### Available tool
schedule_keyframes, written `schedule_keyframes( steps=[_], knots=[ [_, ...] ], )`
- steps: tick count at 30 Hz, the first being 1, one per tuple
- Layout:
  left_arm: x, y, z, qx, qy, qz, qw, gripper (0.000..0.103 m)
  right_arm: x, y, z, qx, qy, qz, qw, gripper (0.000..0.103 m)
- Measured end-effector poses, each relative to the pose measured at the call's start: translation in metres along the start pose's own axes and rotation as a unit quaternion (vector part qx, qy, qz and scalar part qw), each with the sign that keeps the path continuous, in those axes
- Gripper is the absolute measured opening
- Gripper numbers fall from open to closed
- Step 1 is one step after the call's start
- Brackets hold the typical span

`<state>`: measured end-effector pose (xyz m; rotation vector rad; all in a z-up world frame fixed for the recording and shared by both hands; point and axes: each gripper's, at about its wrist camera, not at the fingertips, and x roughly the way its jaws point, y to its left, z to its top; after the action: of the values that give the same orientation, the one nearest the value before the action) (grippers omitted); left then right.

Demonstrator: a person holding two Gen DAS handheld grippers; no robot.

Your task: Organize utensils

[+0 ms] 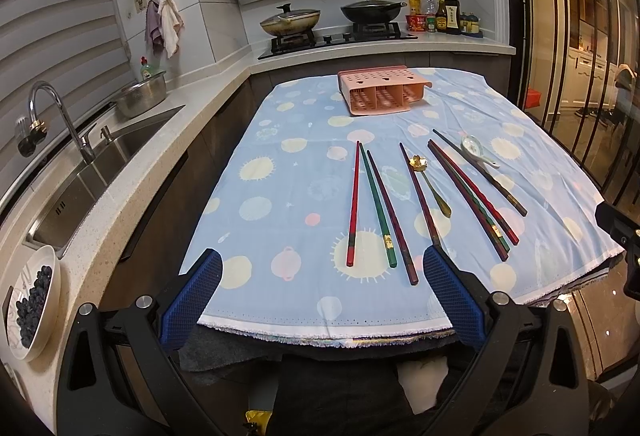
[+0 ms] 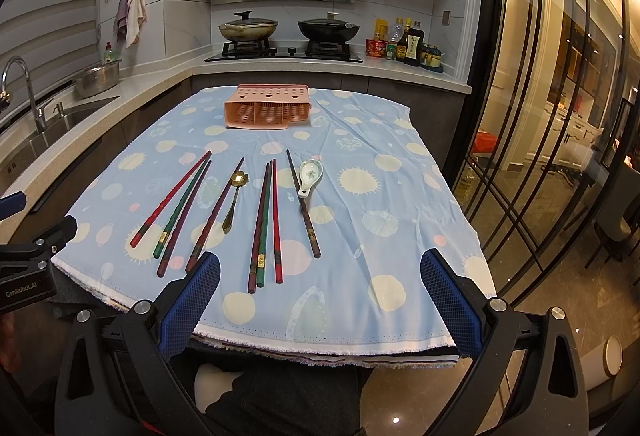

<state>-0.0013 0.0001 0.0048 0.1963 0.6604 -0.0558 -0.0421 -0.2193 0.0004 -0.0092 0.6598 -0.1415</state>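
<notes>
At the near edge of the bench, draped in a pale blue cloth printed with suns and planets point(image 2: 360, 300), the left hand-held gripper point(image 1: 322, 264) and the right hand-held gripper point(image 2: 320, 266) both hang spread wide, pinching nothing, probably poised to choose a first piece. Beyond them lie slim lacquered chopsticks in red, green and dark maroon point(image 2: 264, 224), loosely fanned, with a gold flower-bowled metal spoon point(image 2: 234, 202) among them and a white ceramic soup spoon point(image 2: 310, 176) beside. Farthest, a pink perforated plastic utensil holder with three compartments point(image 2: 266, 110) lies tipped on its side, mouths facing forward, seemingly ready for loading.
</notes>
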Motion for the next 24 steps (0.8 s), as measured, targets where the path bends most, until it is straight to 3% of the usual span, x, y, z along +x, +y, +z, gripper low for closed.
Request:
schedule_keyframes(
  steps=[11,24],
  knots=[
    [0.001,-0.004,-0.002,0.003,0.0,-0.01,0.9999,0.096,0.001,-0.002,0.002,0.001,0.001,0.0,1.0,0.096],
    [0.04,0.006,-0.001,-0.012,0.04,-0.021,0.9989,0.096,0.016,0.0,0.008,-0.001,0.01,0.0,1.0,0.096]
  ],
)
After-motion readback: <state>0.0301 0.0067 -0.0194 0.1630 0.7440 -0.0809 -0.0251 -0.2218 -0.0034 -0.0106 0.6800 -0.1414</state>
